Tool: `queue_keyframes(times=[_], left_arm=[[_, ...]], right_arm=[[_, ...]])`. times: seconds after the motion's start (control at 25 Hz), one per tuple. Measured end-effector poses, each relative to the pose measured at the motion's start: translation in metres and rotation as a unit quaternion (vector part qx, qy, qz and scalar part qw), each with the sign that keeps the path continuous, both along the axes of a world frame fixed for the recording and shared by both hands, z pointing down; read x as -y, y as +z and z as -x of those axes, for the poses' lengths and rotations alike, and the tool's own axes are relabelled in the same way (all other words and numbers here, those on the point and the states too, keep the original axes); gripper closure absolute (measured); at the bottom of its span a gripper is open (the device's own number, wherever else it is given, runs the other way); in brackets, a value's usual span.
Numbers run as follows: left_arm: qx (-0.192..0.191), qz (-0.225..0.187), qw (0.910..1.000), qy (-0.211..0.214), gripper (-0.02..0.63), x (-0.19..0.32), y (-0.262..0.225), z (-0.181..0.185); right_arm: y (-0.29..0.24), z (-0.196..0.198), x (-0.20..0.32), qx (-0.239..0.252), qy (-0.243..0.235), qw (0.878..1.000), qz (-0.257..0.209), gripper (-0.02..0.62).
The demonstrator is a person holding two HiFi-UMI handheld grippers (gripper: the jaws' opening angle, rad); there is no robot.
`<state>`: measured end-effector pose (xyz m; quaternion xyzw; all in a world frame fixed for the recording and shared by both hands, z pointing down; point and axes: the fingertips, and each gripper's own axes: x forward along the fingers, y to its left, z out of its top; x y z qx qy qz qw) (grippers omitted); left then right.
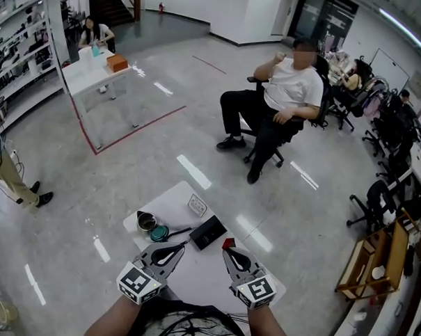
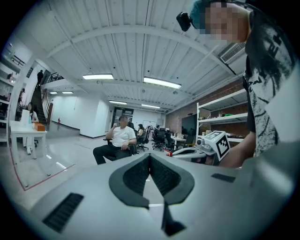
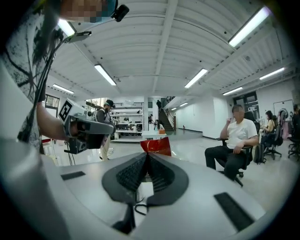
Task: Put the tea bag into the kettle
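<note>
**A:** Where is the tea bag seen at this point?

**B:** A red tea bag (image 3: 157,146) is pinched at the very tips of the right tool (image 1: 229,249). The jaws are pressed together on its lower edge, and it is held above the near part of the counter (image 1: 212,279).

**A:** And the kettle?

**B:** The kettle (image 1: 147,221) is found at the far left of the counter, mouth open, with a teal round piece (image 1: 159,232) laid just beside it. It is well apart from the bag.

**A:** The left tool?

**B:** The left tool (image 2: 150,157) is pressed together with nothing between its jaws, and is held near the right one.

**A:** What could go wrong from here?

**B:** Only an edge is gripped, so the bag could be lost if it is swung on the way across. The kettle's mouth looks narrow, though that is hard to judge from the head view. A flat bag brought in sideways could be caught on the rim and left hanging. A black box (image 1: 208,232) lies between bag and kettle and could be clipped on a low path. The kettle is not steadied, so it could be nudged or tipped by a careless approach.
</note>
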<state>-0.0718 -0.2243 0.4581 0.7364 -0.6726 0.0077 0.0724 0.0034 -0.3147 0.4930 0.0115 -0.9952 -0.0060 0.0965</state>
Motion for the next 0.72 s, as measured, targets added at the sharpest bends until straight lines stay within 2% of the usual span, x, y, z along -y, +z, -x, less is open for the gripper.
queue_keyframes(times=[0.16, 0.32, 0.56, 0.72], left_arm=[[0.002, -0.002, 1.0000, -0.002, 0.599, -0.010, 0.000, -0.001], [0.001, 0.003, 1.0000, -0.009, 0.598, -0.018, 0.001, 0.004], [-0.008, 0.009, 0.9996, -0.027, 0.598, -0.036, 0.007, 0.029], [-0.026, 0.007, 0.9985, -0.047, 0.598, -0.051, 0.008, 0.066]], right_arm=[[-0.001, -0.003, -0.002, 0.014, 0.003, 1.000, 0.015, 0.581], [-0.003, 0.005, -0.006, 0.019, -0.005, 1.000, 0.012, 0.581], [0.001, 0.038, -0.030, 0.014, -0.036, 0.999, 0.012, 0.581], [0.001, 0.075, -0.055, 0.010, -0.068, 0.998, 0.016, 0.581]])
